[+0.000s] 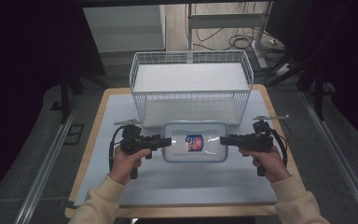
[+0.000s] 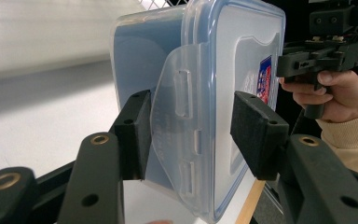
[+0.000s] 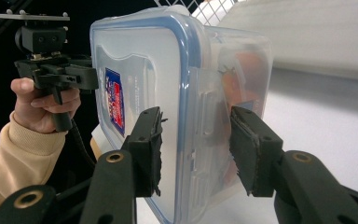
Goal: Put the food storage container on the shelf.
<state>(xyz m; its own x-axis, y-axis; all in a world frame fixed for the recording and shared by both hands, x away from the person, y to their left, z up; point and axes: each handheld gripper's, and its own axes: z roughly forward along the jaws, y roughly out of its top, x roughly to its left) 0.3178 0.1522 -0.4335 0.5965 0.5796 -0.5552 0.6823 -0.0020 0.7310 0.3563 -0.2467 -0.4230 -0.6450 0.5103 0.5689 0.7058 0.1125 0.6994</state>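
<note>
Clear lidded container [image 1: 195, 142]: red-blue lid sticker [image 1: 194, 142], print too small to read.

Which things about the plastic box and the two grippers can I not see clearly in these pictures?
- Contents of the plastic box: in the right gripper view, something orange shows blurred through the cloudy wall.
- Sticker on the lid: too small to read in the high view, seen edge-on in both gripper views.
- Left gripper and right gripper: the box's side latches hide where the pads press.

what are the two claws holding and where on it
Both hold the clear lidded container: the left claw clamps the latch flap at its left end, the right claw the flap at its right end.
</note>
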